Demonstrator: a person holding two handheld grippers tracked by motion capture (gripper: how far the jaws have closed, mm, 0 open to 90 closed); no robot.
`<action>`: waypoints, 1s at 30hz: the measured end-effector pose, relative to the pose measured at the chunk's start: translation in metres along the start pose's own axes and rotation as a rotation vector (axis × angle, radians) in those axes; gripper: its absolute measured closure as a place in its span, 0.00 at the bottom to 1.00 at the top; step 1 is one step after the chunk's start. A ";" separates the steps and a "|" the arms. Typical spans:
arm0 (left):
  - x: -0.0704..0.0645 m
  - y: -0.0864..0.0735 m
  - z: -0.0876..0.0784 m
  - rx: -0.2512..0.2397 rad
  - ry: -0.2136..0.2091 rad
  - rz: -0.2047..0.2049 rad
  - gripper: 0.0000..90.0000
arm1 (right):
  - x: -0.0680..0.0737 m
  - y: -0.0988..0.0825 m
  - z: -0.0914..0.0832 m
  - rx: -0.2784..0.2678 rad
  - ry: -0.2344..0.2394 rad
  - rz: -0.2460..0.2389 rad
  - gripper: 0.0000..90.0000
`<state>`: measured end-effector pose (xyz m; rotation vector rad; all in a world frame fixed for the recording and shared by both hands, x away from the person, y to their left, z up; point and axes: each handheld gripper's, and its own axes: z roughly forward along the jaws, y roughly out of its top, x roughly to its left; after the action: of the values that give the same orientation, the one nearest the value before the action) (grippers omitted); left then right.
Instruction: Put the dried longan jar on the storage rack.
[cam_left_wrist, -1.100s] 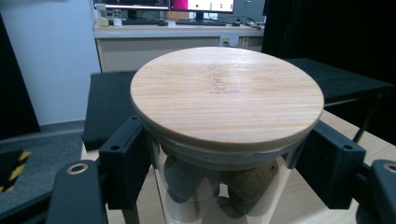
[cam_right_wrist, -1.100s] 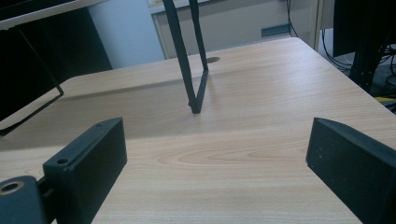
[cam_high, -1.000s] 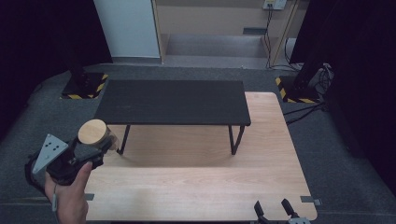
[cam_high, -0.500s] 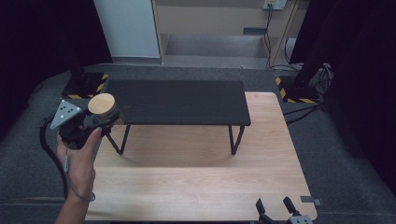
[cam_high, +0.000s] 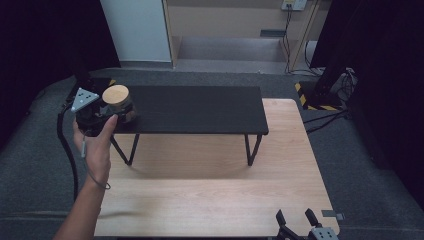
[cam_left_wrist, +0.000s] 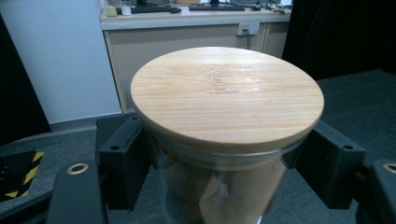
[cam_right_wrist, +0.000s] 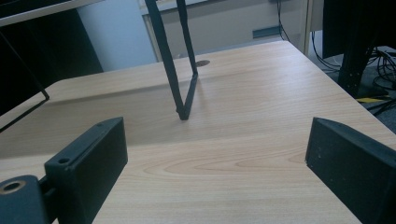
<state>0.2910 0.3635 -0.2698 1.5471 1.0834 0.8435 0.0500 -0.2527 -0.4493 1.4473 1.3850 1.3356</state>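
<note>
A clear glass jar with a round wooden lid (cam_high: 116, 95) (cam_left_wrist: 227, 97) holds brownish lumps and sits between the jaws of my left gripper (cam_high: 111, 111) (cam_left_wrist: 229, 165), which is shut on its glass body just under the lid. A person's left hand (cam_high: 96, 145) holds that gripper over the left end of the black shelf (cam_high: 200, 107). My right gripper (cam_high: 298, 220) (cam_right_wrist: 217, 165) rests low at the near right edge of the wooden table (cam_high: 210, 190), open, with only bare tabletop (cam_right_wrist: 233, 140) between its jaws.
The black shelf stands on thin black metal legs (cam_high: 252, 150) (cam_right_wrist: 180, 70) on the wooden table. Grey carpet (cam_high: 40, 150) surrounds the table. Cables (cam_high: 325, 120) and a yellow-black striped base (cam_high: 312, 97) lie at the far right.
The left gripper has carried the jar up and away from the table's near left, reaching the left end of the black shelf. The right gripper has stayed put.
</note>
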 end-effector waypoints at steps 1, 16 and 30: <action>0.000 0.001 0.006 0.015 -0.004 0.004 0.27 | 0.000 0.000 0.000 0.002 -0.001 0.000 0.06; 0.007 -0.002 0.033 0.044 -0.035 -0.032 0.27 | -0.001 0.001 0.001 0.009 -0.013 -0.001 0.06; -0.002 -0.008 0.036 0.024 -0.003 0.000 0.27 | 0.001 0.000 0.002 0.012 -0.010 -0.001 0.06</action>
<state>0.3213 0.3500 -0.2855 1.5682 1.0953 0.8308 0.0524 -0.2518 -0.4492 1.4587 1.3897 1.3196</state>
